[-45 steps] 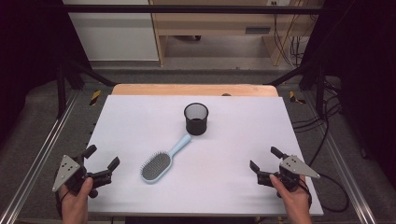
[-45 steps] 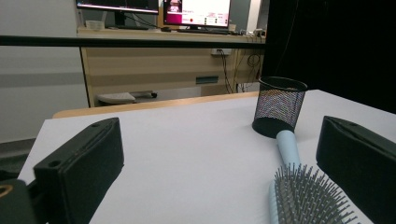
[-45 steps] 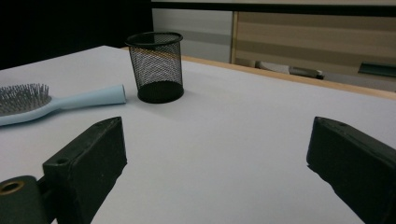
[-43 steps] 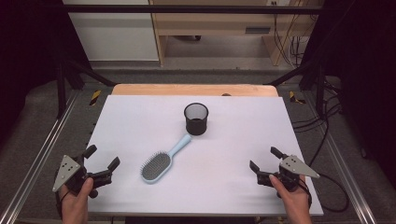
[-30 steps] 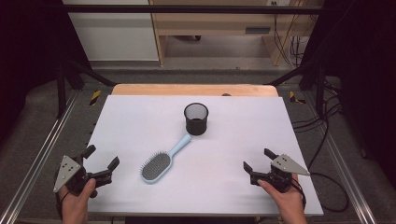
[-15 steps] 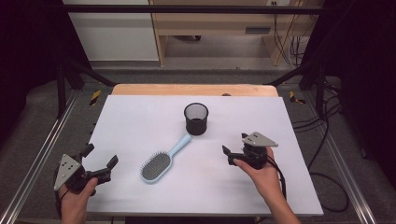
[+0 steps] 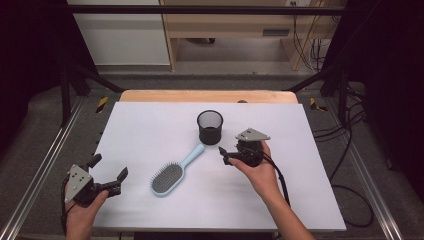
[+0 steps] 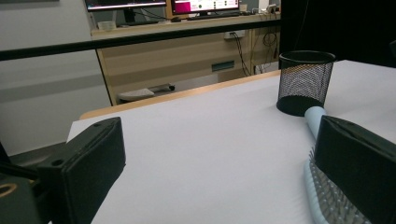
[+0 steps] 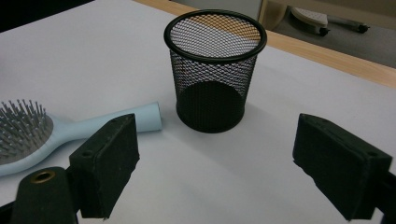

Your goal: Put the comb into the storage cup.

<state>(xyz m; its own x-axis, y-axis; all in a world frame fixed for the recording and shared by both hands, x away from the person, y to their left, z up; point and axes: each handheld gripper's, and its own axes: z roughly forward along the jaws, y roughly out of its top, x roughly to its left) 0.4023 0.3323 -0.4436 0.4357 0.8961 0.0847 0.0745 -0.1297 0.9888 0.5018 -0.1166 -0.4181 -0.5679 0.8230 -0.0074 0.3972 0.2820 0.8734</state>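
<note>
The step in hand looks like the approach: the right tongs (image 7: 226,155) hang just above the surface (image 7: 310,150), right of the hairbrush (image 7: 176,169) handle's tip and just near of the mesh cup (image 7: 210,127), their jaws standing wide with nothing between them; they have just closed a little and nothing is gripped. In the right gripper view the cup (image 9: 215,70) sits straight ahead between the two black jaws and the brush handle (image 9: 116,122) ends beside the left jaw, so I cannot tell which of the two is the target; the handle tip is the nearer thing. The left tongs (image 7: 107,172) rest at the near left corner of the surface, also wide open and empty, well apart from the brush head. By my judgement the next move calls for lowering the right tongs onto the slim handle, jaws across it, and closing without nudging the cup. The hairbrush is pale blue, lying flat and slantwise in the middle of the surface, bristles up, its oval head toward the near left and its handle running to the far right, where the tip touches or nearly touches the cup's base. The cup is black wire mesh, upright, open-topped and empty.
</note>
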